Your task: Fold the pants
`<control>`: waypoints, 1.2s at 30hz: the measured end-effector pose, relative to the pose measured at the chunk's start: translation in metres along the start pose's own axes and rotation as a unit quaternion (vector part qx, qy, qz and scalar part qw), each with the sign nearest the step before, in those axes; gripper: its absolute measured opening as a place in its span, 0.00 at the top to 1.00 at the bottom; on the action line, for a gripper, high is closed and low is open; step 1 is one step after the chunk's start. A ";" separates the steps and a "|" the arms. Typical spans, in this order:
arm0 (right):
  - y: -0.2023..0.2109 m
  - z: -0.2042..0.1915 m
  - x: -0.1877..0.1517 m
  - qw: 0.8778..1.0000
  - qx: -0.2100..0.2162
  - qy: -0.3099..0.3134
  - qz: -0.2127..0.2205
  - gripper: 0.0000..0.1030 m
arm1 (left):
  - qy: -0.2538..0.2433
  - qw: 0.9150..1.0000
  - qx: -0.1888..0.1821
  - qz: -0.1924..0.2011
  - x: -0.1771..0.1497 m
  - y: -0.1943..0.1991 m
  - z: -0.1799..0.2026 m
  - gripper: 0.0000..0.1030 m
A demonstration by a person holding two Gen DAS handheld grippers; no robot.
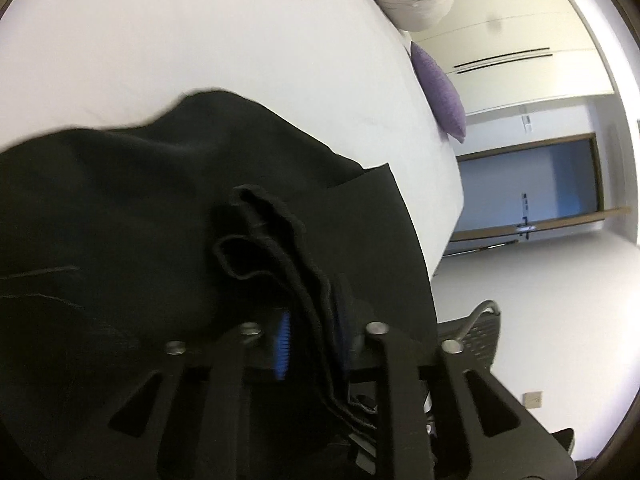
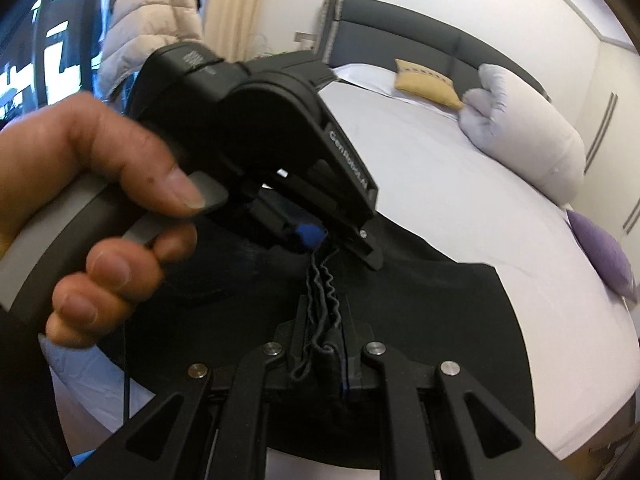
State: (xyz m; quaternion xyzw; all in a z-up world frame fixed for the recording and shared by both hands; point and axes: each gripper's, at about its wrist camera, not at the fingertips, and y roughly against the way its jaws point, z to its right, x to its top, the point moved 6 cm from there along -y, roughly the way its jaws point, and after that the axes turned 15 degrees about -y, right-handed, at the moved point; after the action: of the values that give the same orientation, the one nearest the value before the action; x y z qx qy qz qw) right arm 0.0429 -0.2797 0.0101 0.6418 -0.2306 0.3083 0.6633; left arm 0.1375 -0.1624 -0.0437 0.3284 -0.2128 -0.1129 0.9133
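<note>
Black pants (image 1: 120,216) lie bunched on the white bed (image 1: 200,40). My left gripper (image 1: 310,332) is shut on a bunched hem or waistband edge of the pants, which runs out between its blue-padded fingers. In the right wrist view my right gripper (image 2: 322,344) is shut on the wavy edge of the pants (image 2: 440,320). The left gripper (image 2: 332,240), held by a hand (image 2: 120,184), is just ahead of it, pinching the same edge. The rest of the pants hangs and spreads over the bed (image 2: 440,168).
A rolled white duvet (image 2: 528,136), a tan cushion (image 2: 426,84) and a purple cushion (image 2: 604,252) lie near the dark headboard (image 2: 420,36). A mesh chair (image 1: 476,328) stands beside the bed, with a door (image 1: 528,188) and wardrobes (image 1: 508,44) beyond. A puffy jacket (image 2: 148,32) hangs by the window.
</note>
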 end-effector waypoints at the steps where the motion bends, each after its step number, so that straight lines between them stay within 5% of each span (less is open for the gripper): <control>1: -0.001 -0.005 0.000 1.000 0.004 0.004 -0.002 0.88 | -0.003 1.000 0.006 0.002 -0.001 0.005 -0.002 0.85; 13: -0.035 -0.045 -0.008 0.998 0.029 0.031 -0.046 0.84 | 0.011 0.999 0.048 0.006 -0.015 0.021 -0.049 0.85; 21: -0.039 -0.031 -0.019 0.985 0.119 -0.052 -0.117 0.44 | -0.006 0.996 0.087 0.001 -0.027 0.031 -0.060 0.84; 23: -0.031 -0.020 -0.021 0.977 0.148 -0.081 -0.131 0.44 | -0.023 0.992 0.122 0.003 -0.030 0.042 -0.057 0.83; 26: -0.015 0.018 -0.023 0.948 0.216 -0.167 -0.163 0.53 | -0.039 0.980 0.193 0.013 -0.032 0.058 -0.052 0.83; 31: -0.002 0.107 0.001 0.909 0.267 -0.285 -0.146 0.63 | -0.086 0.970 0.223 0.047 -0.029 0.063 -0.017 0.83; 36: -0.026 0.200 0.039 0.877 0.293 -0.360 -0.126 0.64 | -0.146 0.961 0.236 0.009 -0.049 0.017 0.014 0.83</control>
State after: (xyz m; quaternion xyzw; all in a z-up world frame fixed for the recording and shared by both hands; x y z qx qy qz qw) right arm 0.1069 -0.4732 0.0330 0.8970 -0.2703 0.0232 0.3491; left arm 0.0893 -0.1403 -0.0386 0.5131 -0.3673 -0.0979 0.7696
